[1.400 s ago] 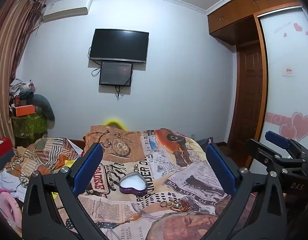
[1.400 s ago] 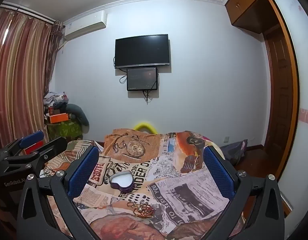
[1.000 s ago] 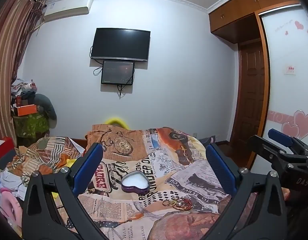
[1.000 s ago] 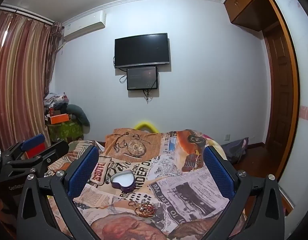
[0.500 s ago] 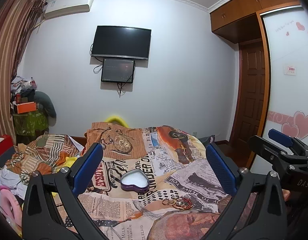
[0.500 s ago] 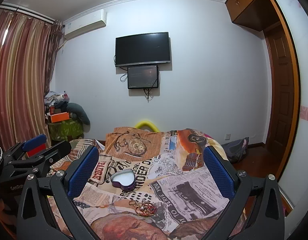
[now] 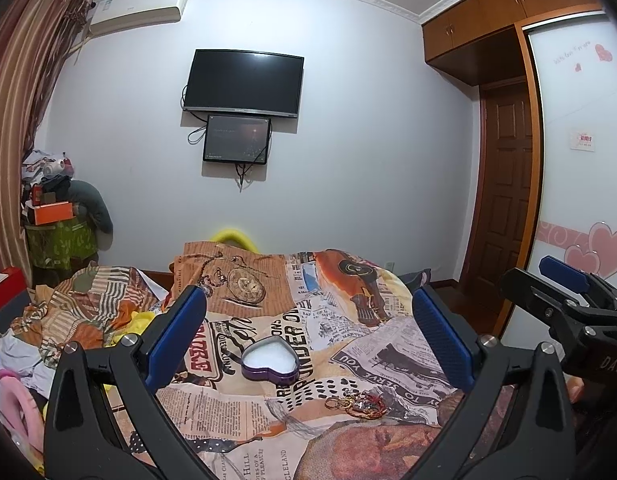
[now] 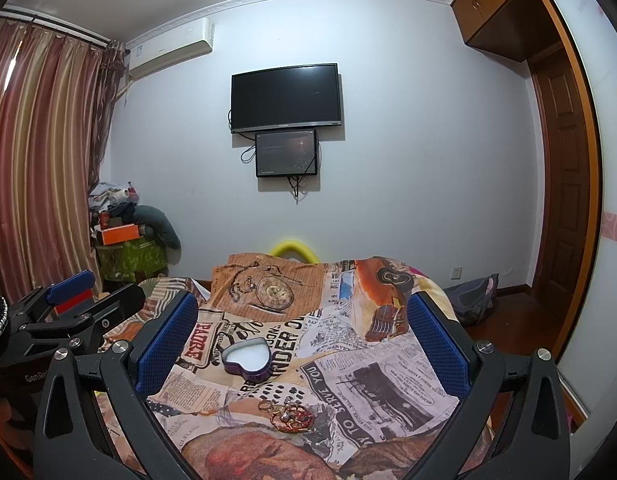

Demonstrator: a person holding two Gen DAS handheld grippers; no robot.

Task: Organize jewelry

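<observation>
Your jewelry is a small tangle of gold rings and red cord, lying on the quilt just in front of the tin. The tin is heart-shaped, purple-walled, open, white inside. Your left gripper is spread wide, holding nothing; so is your right gripper. Both hang above the bed, apart from tin and jewelry. The quilt carries newspaper and pocket-watch prints. A TV hangs on the far wall, striped curtains to the left.
</observation>
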